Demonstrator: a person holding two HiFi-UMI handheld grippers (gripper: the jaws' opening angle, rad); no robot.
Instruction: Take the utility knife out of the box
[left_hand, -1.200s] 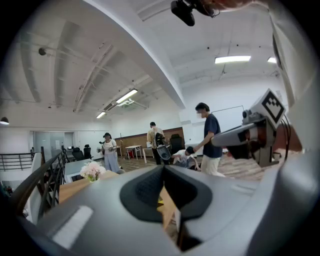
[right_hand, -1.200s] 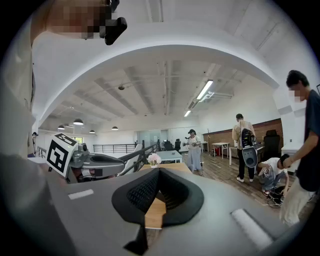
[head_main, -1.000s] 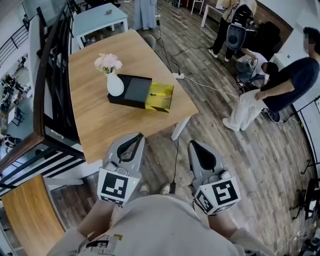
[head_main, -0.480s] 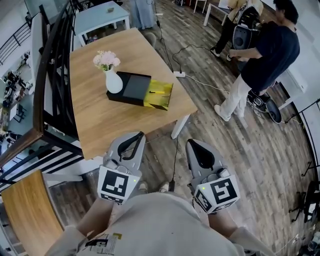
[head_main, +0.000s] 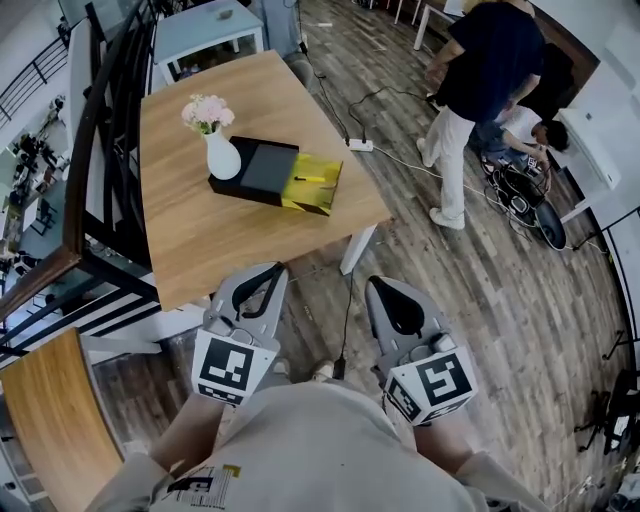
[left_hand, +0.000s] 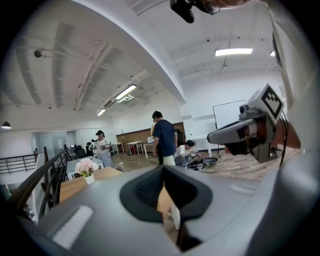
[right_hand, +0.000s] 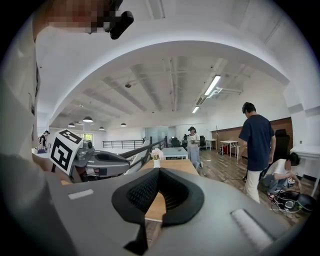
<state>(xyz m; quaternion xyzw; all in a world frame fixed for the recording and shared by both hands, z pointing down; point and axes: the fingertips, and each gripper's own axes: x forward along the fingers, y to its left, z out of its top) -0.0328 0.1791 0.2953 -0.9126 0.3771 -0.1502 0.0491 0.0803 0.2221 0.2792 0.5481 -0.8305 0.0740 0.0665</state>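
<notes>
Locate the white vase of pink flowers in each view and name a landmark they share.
Head view: vase upper left, on the wooden table beside the black box.
Left gripper view: small, left of centre, on the table's end.
Right gripper view: centre, small, on the table.
Shared landmark: the standing person in the dark shirt.

Table (head_main: 200, 235): light wood. Box (head_main: 255, 172): black, drawer (head_main: 318, 190) yellow. Vase (head_main: 222, 158) white, flowers (head_main: 204, 110) pale pink. Left gripper (head_main: 272, 272) and right gripper (head_main: 380, 286): grey, black inside. Cubes (head_main: 226, 367): white, black square markers. Floor (head_main: 500, 320): grey-brown planks. Person (head_main: 480, 60): navy shirt, white trousers.
</notes>
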